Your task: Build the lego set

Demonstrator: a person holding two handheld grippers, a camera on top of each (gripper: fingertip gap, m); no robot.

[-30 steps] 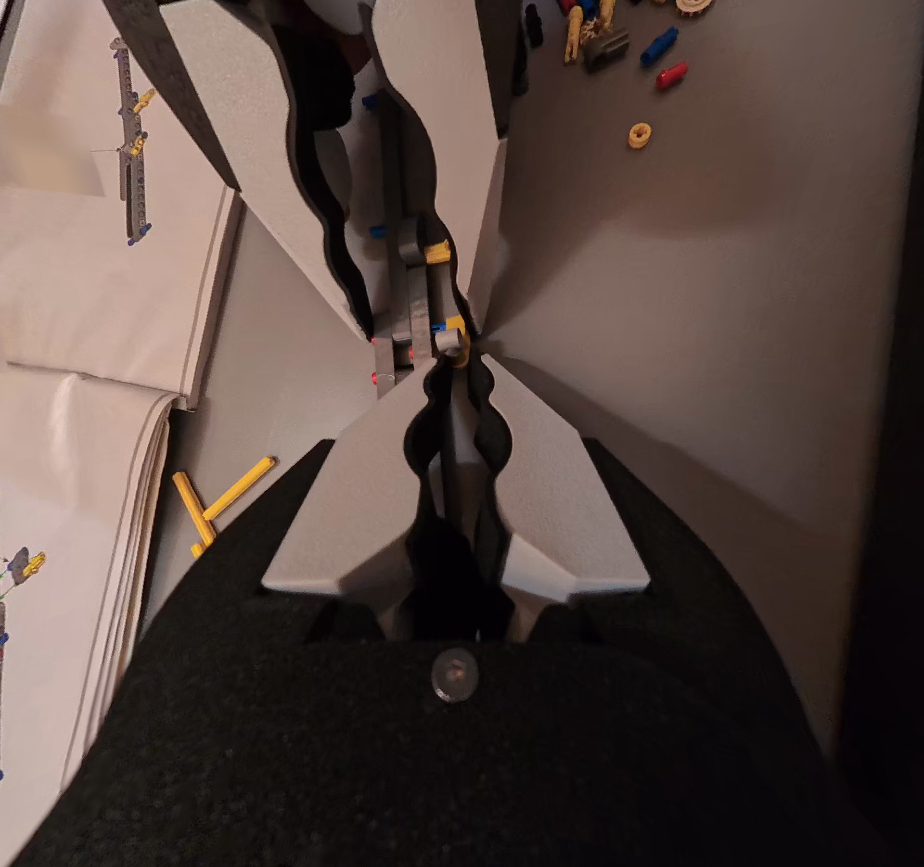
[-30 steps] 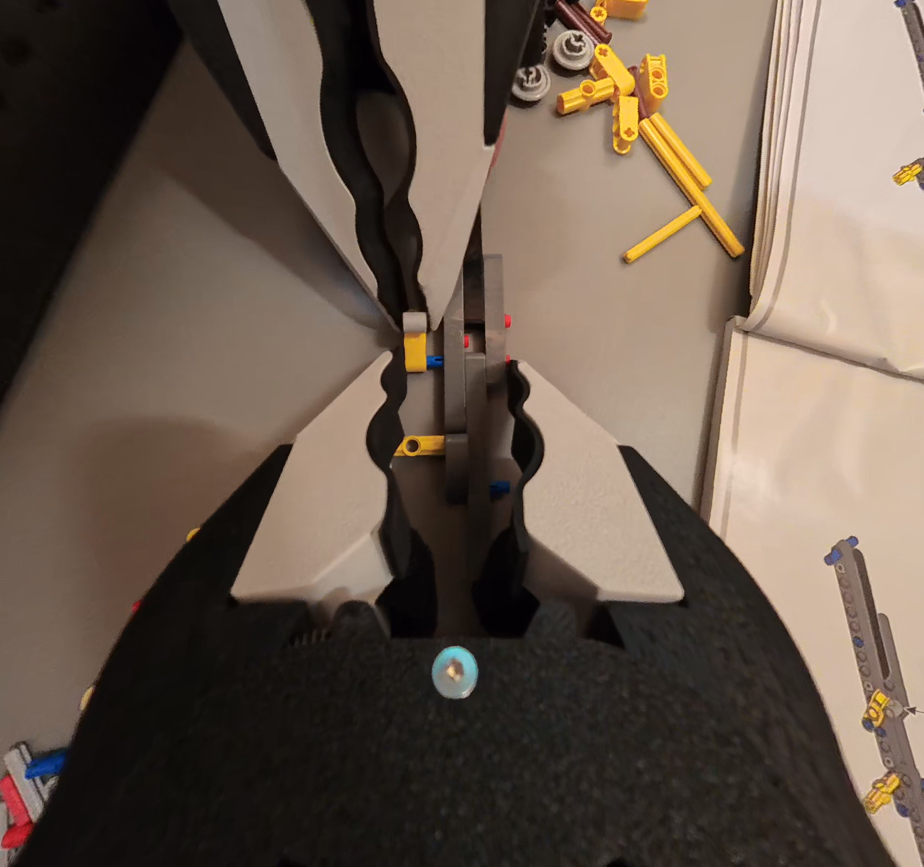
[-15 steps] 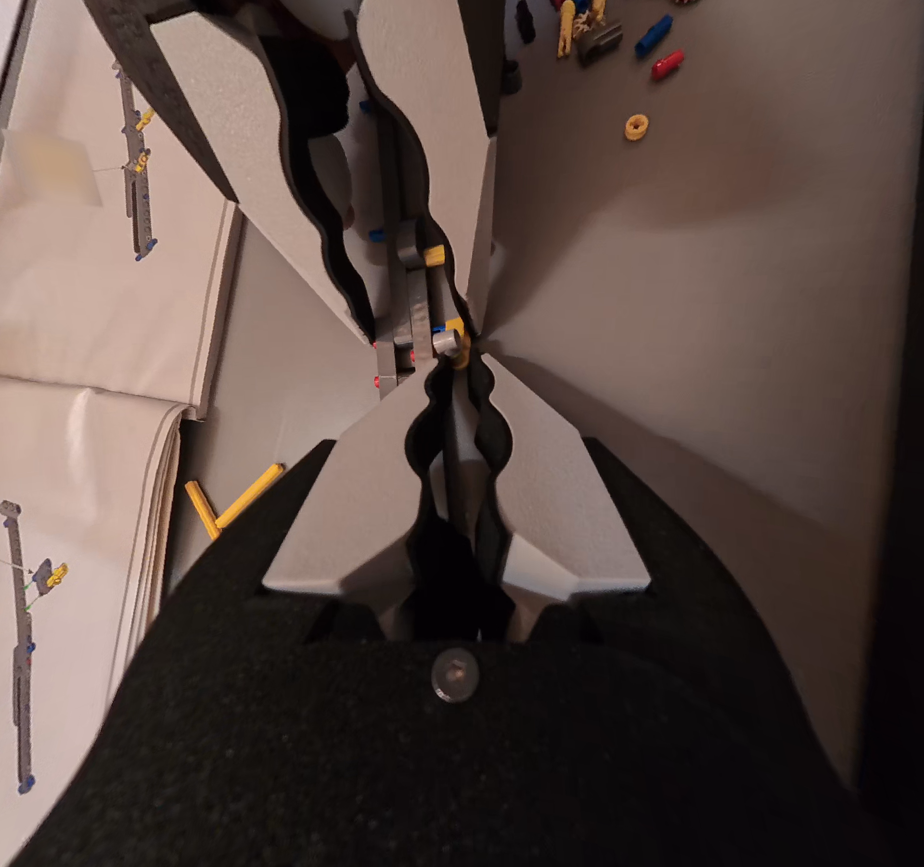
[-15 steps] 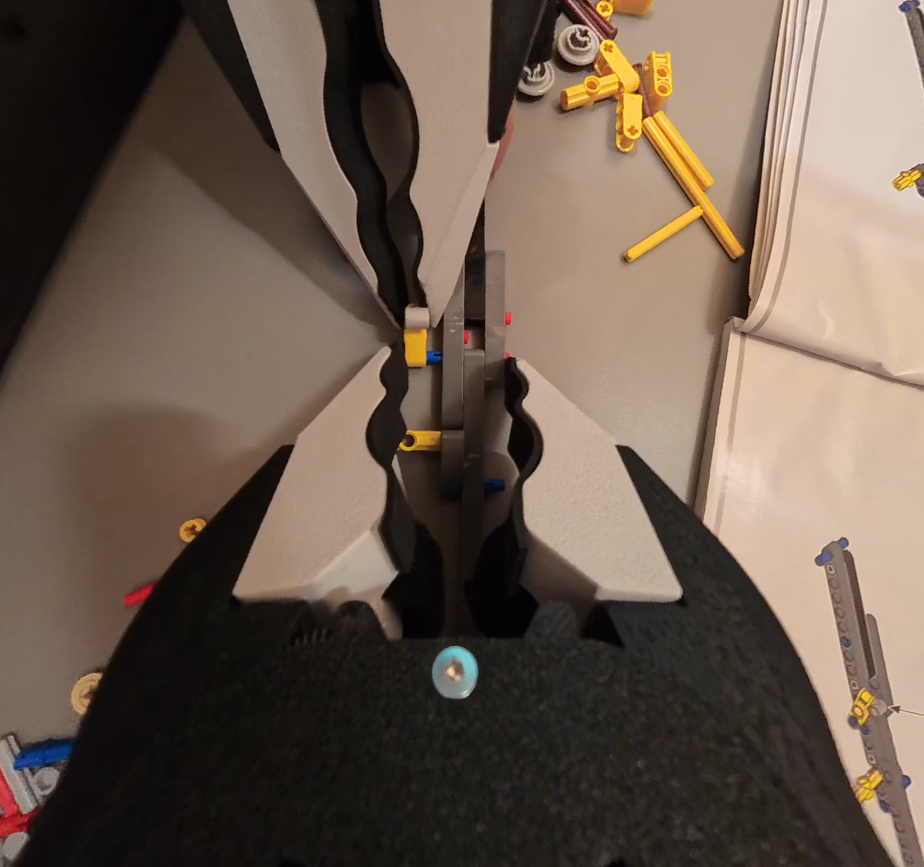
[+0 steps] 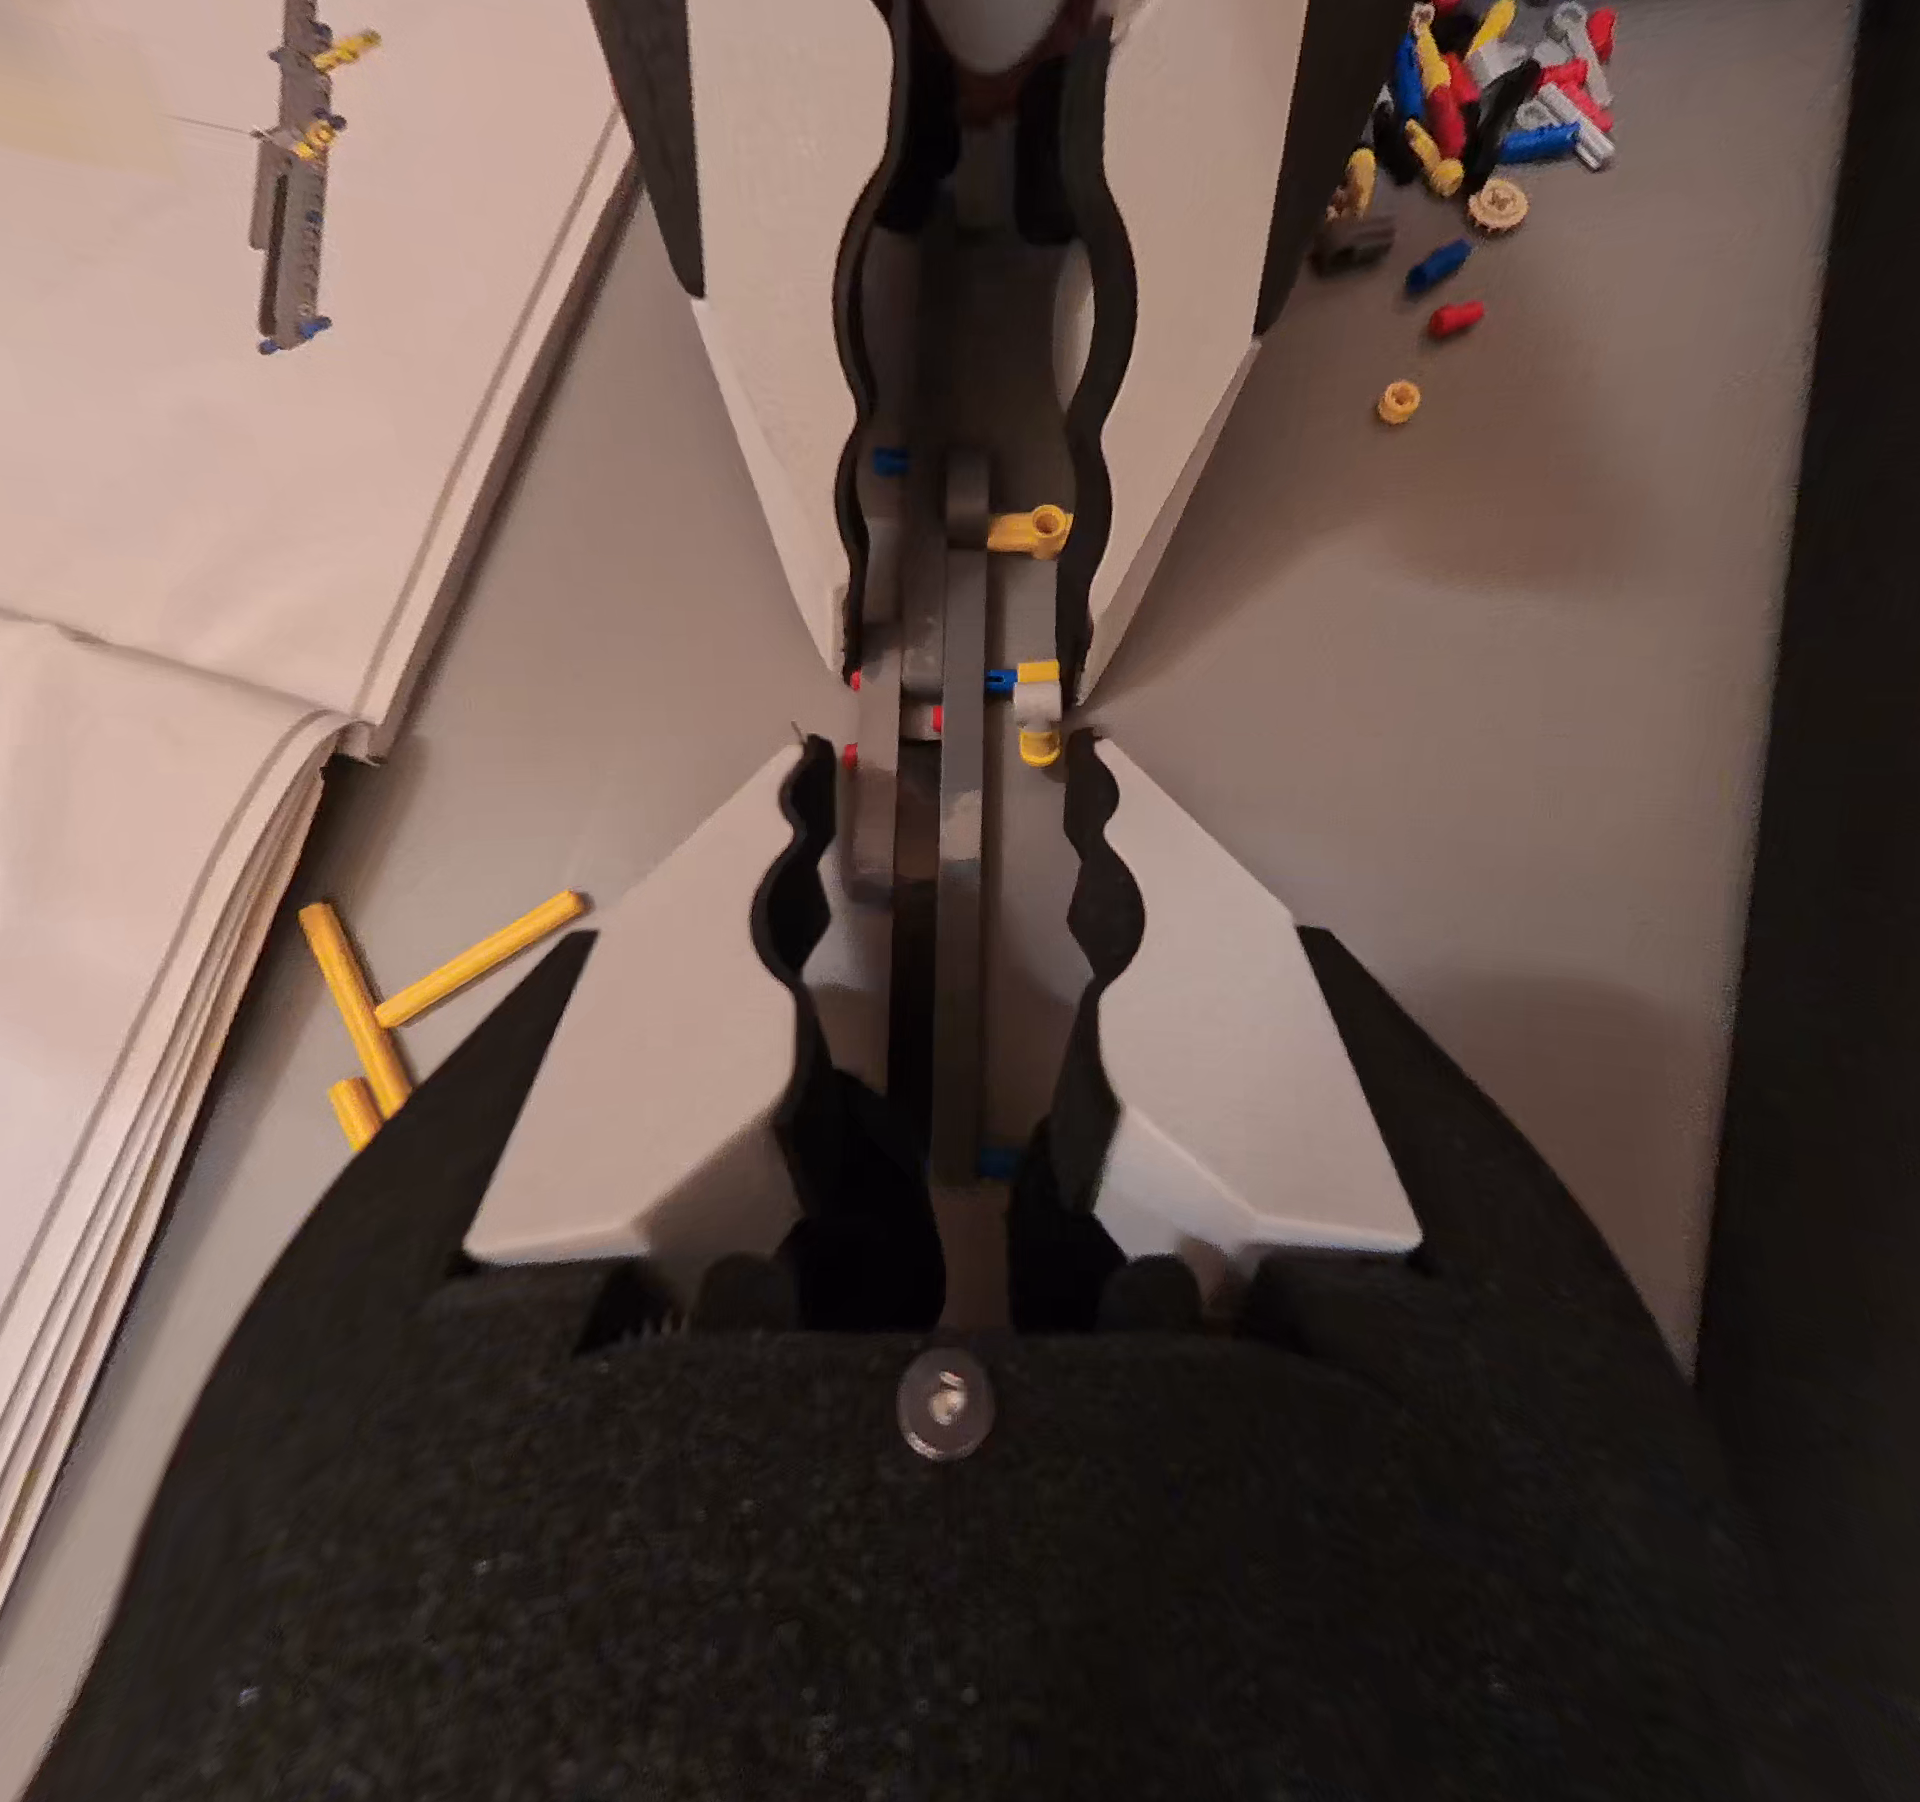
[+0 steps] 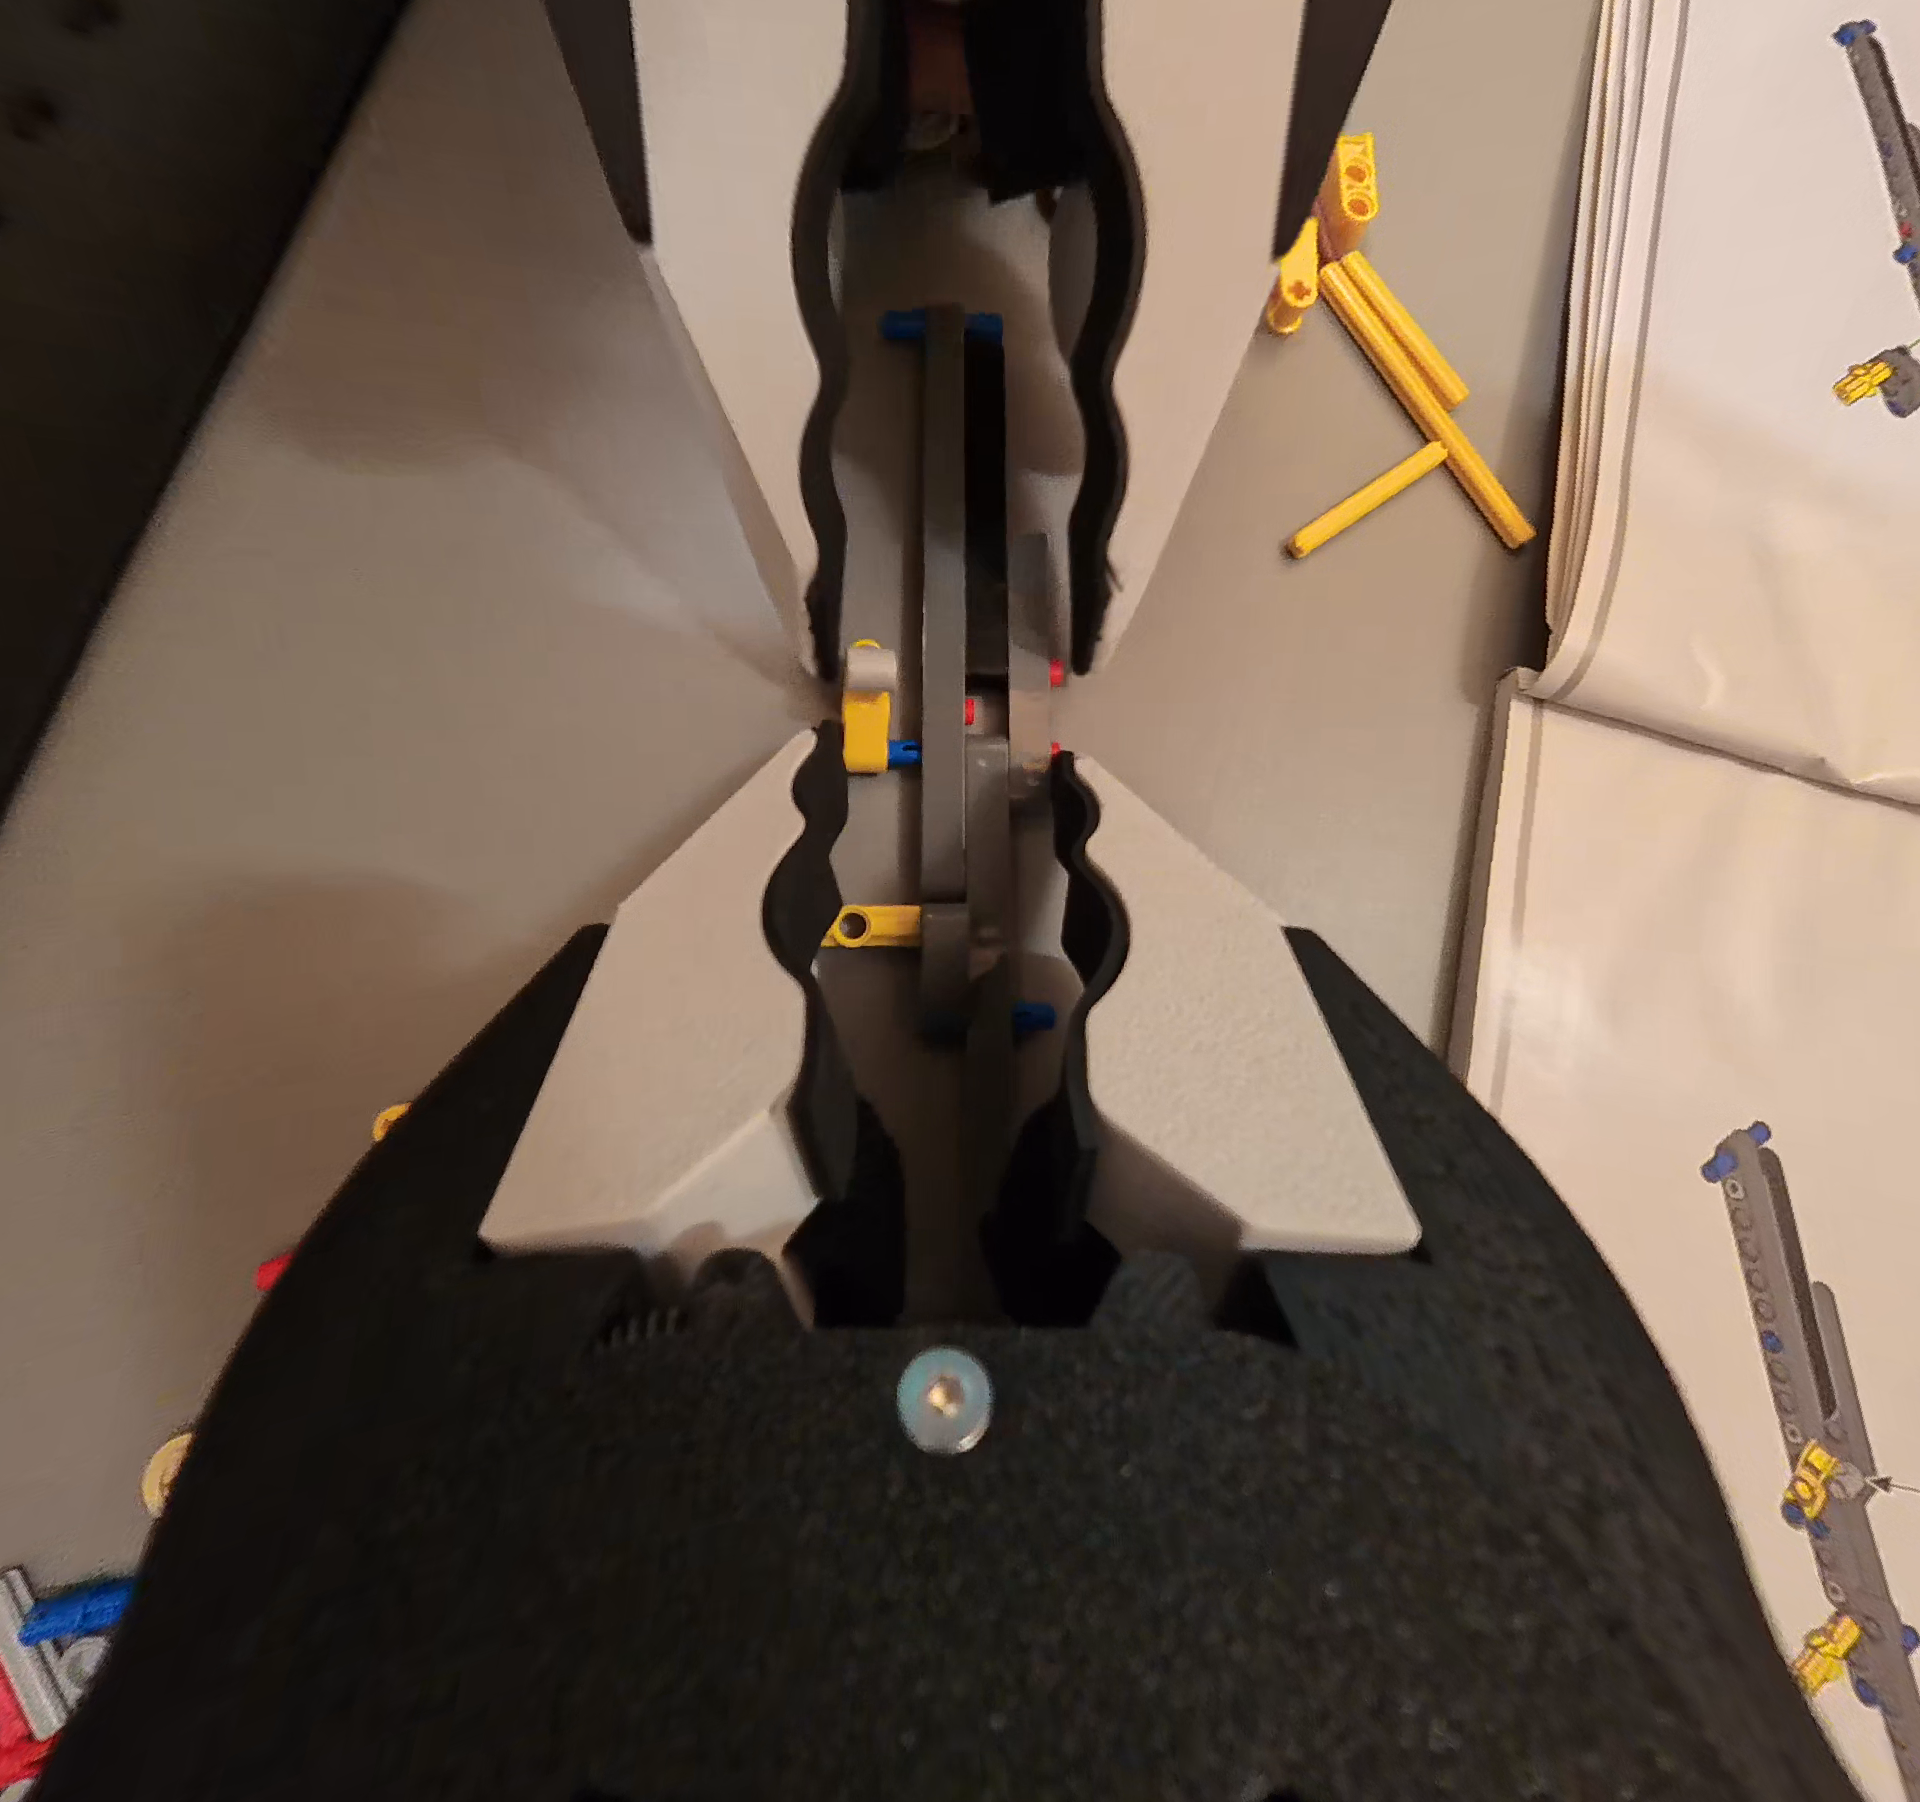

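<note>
A long dark grey beam assembly (image 5: pixel 961 817) with red and blue pins and yellow connectors runs lengthwise between both grippers, which face each other tip to tip. My left gripper (image 5: pixel 951 750) is open; its fingers stand on either side of the assembly, with a thin gap at the left pad. A small grey and yellow connector (image 5: pixel 1037 708) sticks out beside its right fingertip. My right gripper (image 6: pixel 943 753) is shut on the assembly (image 6: pixel 940 609): one pad lies on the yellow connector (image 6: pixel 868 713), the other on the grey beam's pin side. Each gripper also shows opposite in the other's view: the right gripper (image 5: pixel 966 672), the left gripper (image 6: pixel 951 656).
An open instruction booklet (image 5: pixel 208 505) lies left of the left gripper and shows to the right in the right wrist view (image 6: pixel 1714 921). Yellow axles (image 5: pixel 478 957) lie beside it. A pile of loose coloured parts (image 5: pixel 1496 100) and a yellow bush (image 5: pixel 1398 402) lie far right. A dark edge (image 5: pixel 1849 713) bounds the table. The grippers are tip to tip, or close to it. The yellow bush (image 5: pixel 1398 402) is about 10 cm from my right fingertips.
My left gripper was shut with its tips at the small grey and yellow connector; it has opened and now straddles the assembly. My right gripper has kept its hold.
</note>
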